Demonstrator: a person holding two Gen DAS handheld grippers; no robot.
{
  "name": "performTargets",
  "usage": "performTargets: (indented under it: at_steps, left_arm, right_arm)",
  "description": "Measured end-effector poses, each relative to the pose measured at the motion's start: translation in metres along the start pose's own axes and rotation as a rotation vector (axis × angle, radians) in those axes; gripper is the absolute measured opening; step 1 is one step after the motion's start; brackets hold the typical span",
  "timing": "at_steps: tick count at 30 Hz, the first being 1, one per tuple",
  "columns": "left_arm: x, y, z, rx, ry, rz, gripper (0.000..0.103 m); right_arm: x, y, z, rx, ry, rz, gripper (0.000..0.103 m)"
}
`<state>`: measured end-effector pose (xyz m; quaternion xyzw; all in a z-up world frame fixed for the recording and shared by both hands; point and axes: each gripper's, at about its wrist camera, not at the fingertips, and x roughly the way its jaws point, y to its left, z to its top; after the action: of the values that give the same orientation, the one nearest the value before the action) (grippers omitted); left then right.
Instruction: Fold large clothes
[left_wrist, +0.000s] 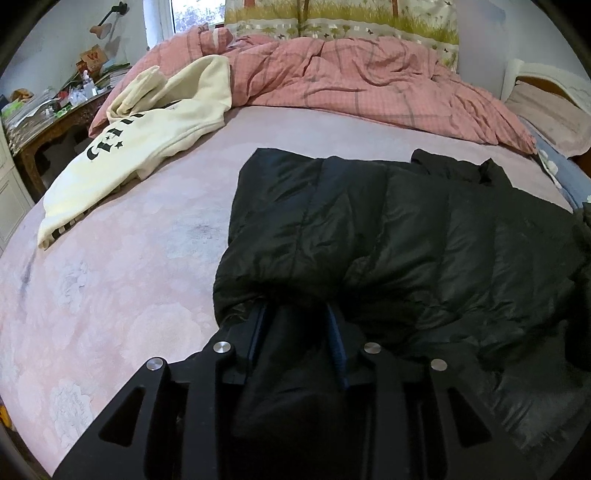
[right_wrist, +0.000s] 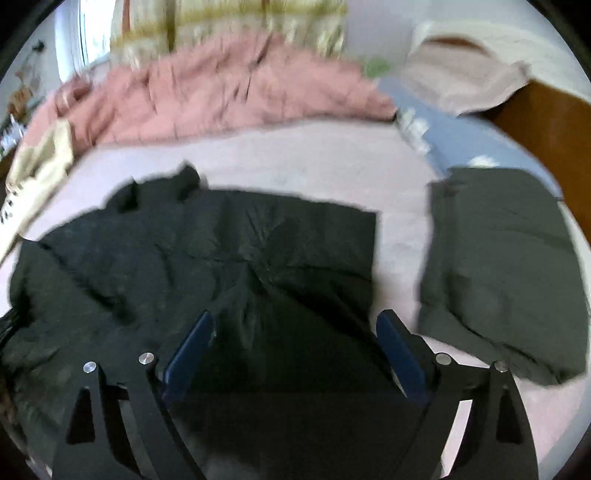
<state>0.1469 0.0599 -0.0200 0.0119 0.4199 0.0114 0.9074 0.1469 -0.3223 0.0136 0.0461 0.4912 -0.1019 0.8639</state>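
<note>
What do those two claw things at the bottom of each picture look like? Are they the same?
They look alike. The left gripper and the right gripper are both matte black, with flat angular link arms that have triangular cut-outs, round silver pins at the joints, and dark blue ribbed pads lining the fingers. No cables, markings, hands or sleeves show.

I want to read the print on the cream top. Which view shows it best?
The left wrist view: the cream top lies sharp and nearly whole there, its dark lettering showing. The right wrist view catches only a blurred corner at its left edge.

bare pink sheet (left_wrist: 122, 280) left of black jacket (left_wrist: 406, 236), cream hoodie (left_wrist: 147, 147) beyond
</note>
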Motion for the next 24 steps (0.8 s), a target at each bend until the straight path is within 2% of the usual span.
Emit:
performTargets:
  at_steps: [1,2,3,5,7,8,9,10,12,13,17,18,22,23,24]
  left_arm:
    - [0.001,0.0,0.001,0.001,0.003,-0.004,0.032]
    - [0.002,0.001,0.002,-0.002,0.006,-0.007,0.032]
    - [0.003,0.002,0.002,-0.007,0.008,-0.013,0.032]
    - [0.002,0.005,0.004,-0.025,0.006,-0.03,0.032]
    - [-0.001,0.009,0.004,-0.047,0.0,-0.044,0.035]
    - [-0.003,0.011,0.004,-0.055,-0.005,-0.051,0.035]
    - [-0.006,0.013,0.004,-0.062,-0.012,-0.051,0.035]
    - [-0.008,0.014,0.004,-0.068,-0.018,-0.042,0.035]
    - [-0.011,0.017,0.003,-0.075,-0.022,-0.017,0.035]
    - [-0.011,0.017,0.003,-0.078,-0.017,-0.018,0.035]
    - [-0.012,0.017,0.001,-0.08,-0.014,-0.019,0.035]
    - [-0.013,0.015,0.0,-0.073,-0.016,-0.014,0.035]
    - [-0.018,0.013,-0.005,-0.054,-0.03,-0.001,0.035]
    - [-0.019,0.013,-0.006,-0.052,-0.035,-0.003,0.035]
    - [-0.021,0.014,-0.006,-0.053,-0.044,-0.007,0.035]
  right_arm:
    - [0.012,0.002,0.002,-0.009,0.041,0.015,0.028]
    - [0.016,0.004,0.004,-0.01,0.062,0.011,0.002]
    - [0.01,0.003,0.004,-0.003,0.019,0.012,0.002]
    - [-0.021,-0.001,0.003,-0.006,-0.168,0.031,0.001]
    - [-0.076,-0.007,-0.008,0.003,-0.434,0.008,0.001]
    - [-0.1,-0.011,-0.019,0.014,-0.526,0.028,0.001]
    - [-0.12,-0.015,-0.032,0.022,-0.588,0.064,0.001]
    - [-0.136,-0.02,-0.048,0.032,-0.609,0.09,0.001]
    - [-0.147,-0.026,-0.087,0.047,-0.581,0.114,0.001]
    - [-0.144,-0.028,-0.11,0.038,-0.534,0.132,0.001]
    - [-0.101,-0.024,-0.194,0.036,-0.233,0.087,0.002]
    - [-0.098,-0.026,-0.204,0.054,-0.207,0.087,0.002]
    - [-0.118,-0.032,-0.225,0.145,-0.223,0.102,0.004]
    - [-0.125,-0.032,-0.225,0.164,-0.234,0.103,0.011]
    - [-0.129,-0.031,-0.224,0.168,-0.245,0.105,0.024]
